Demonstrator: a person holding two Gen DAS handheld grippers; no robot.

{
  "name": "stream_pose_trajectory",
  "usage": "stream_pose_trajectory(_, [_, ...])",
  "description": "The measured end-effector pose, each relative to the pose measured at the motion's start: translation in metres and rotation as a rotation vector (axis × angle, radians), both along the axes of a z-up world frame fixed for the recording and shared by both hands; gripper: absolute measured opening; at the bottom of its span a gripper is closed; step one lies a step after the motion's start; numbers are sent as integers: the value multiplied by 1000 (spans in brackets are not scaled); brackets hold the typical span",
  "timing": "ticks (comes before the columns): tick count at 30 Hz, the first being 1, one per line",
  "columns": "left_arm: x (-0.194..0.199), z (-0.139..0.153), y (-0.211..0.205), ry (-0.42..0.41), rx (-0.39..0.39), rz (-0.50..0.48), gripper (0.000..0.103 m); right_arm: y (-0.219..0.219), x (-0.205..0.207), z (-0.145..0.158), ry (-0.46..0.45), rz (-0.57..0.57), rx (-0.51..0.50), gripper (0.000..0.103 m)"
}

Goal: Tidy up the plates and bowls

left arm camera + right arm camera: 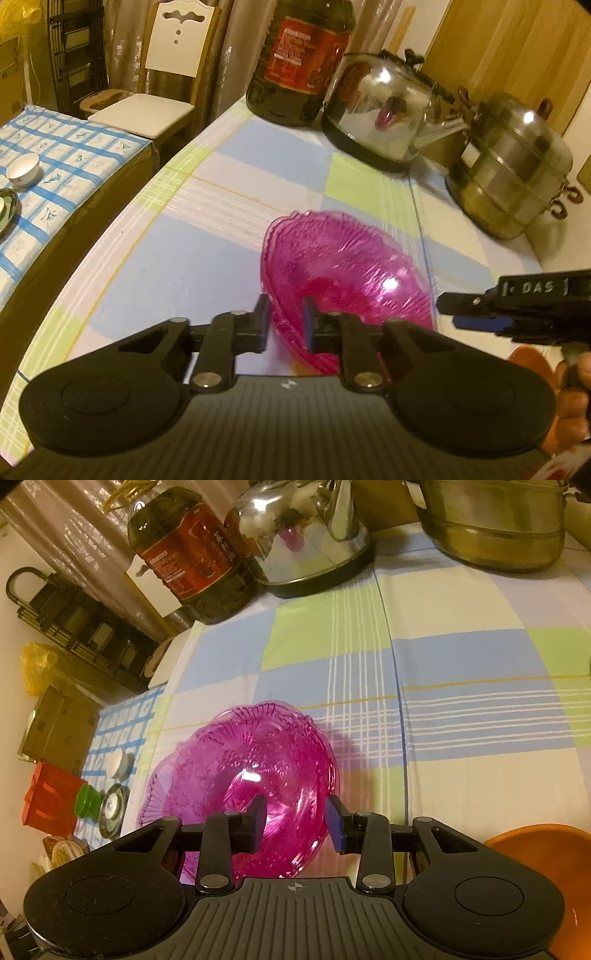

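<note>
Left hand-held gripper [285, 322] is clenched on the near rim of the pink glass bowl [343, 280], its two blue pads nipping the thin wall at the lower middle of the left wrist view, and the bowl looks tipped up on its edge above the checked cloth of the bench [155, 258]. Seen from the right wrist, the right hand-held gripper [297, 821] stands released: its jaws are parted with the bowl's right rim between them, yet neither pad seems to press on the glass. In the left wrist view that same gripper shows at the right edge, just beside the bowl. An orange dish [554, 864] sits in the lower right corner of the right wrist view, near the pink bowl, and it may be where the bowl belongs, though that is only a guess. Doing this step well calls for a steady pinch on the left side, since ribbed glass is slick and a single hold on the rim lets the bowl swing. Before any lift, the right pads would do best to close squarely across the wall and not on the scalloped lip, so the weight is shared. Any move should be slow and kept low over the cloth, well apart from the kettle [384, 107], the oil bottle [299, 62] and the steamer pot [513, 166] along the top of the frame. Glass knocked against metal is the main risk.
</note>
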State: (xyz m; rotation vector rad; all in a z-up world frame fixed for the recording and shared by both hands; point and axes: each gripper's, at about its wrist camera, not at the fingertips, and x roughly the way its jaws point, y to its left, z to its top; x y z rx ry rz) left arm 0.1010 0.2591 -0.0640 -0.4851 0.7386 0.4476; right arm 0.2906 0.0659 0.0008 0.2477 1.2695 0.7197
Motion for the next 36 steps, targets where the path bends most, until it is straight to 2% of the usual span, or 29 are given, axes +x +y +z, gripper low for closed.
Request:
stream_pose_trajectory(11, [3,-8,-1,-4,45,-7,9,-2,2,-5,5,-2,-21,37])
stream_pose_trajectory(18, [5,-12,-5,-21,128,-54,9,-5,4,-4,-1,-19,-21,37])
stream_pose_trajectory(20, [5,-14,-3,-28,123,-51,9,-6,5,-4,-1,-24,-24,37])
stream_pose_trajectory(24, [15,-19,0,19,98,-74,9,-11,11,-4,2,-46,-23,37])
stream_pose_trajectory(26, [18,-19,-2,25,111,-75,9,-15,14,-3,1,-63,-21,37])
stream_pose_trajectory(30, [18,-20,1,23,88,-70,9,-19,21,-3,2,-84,-18,37])
stream_pose_trajectory(36, [12,-14,4,4,41,-21,9,-15,18,-5,9,-55,-19,37])
